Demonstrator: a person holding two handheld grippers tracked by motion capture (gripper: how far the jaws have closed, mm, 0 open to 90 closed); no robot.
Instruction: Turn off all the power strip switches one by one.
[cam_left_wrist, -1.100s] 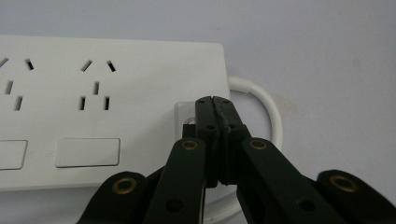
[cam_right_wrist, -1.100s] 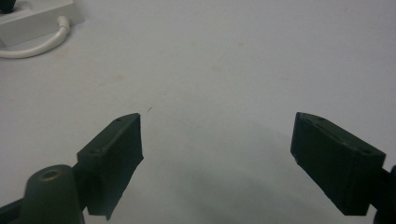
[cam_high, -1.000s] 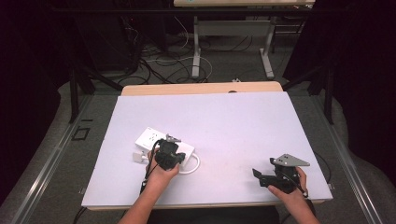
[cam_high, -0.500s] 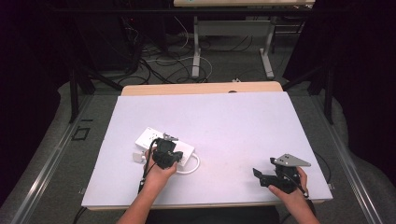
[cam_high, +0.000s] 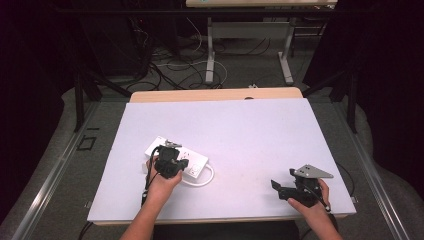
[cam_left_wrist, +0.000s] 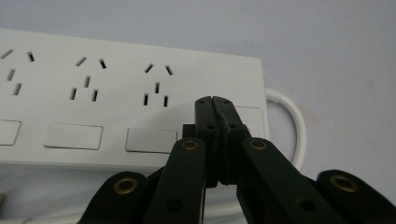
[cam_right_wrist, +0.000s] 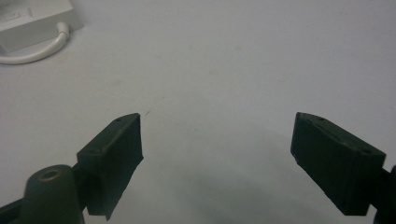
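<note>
table (cam_high: 260, 135) w/ white top, wood strip at far edge. white power strip (cam_high: 187, 157) + looped cord (cam_high: 205, 179) near-left.

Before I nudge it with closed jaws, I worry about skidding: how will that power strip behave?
The power strip looks flat and rigid, so it probably slides rather than tips. Its looped cord seems bendy and may drag or swing it. The smooth table likely gives little grip.

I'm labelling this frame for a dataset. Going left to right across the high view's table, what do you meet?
Left gripper over the white power strip → the strip's looped white cable → right gripper.
</note>
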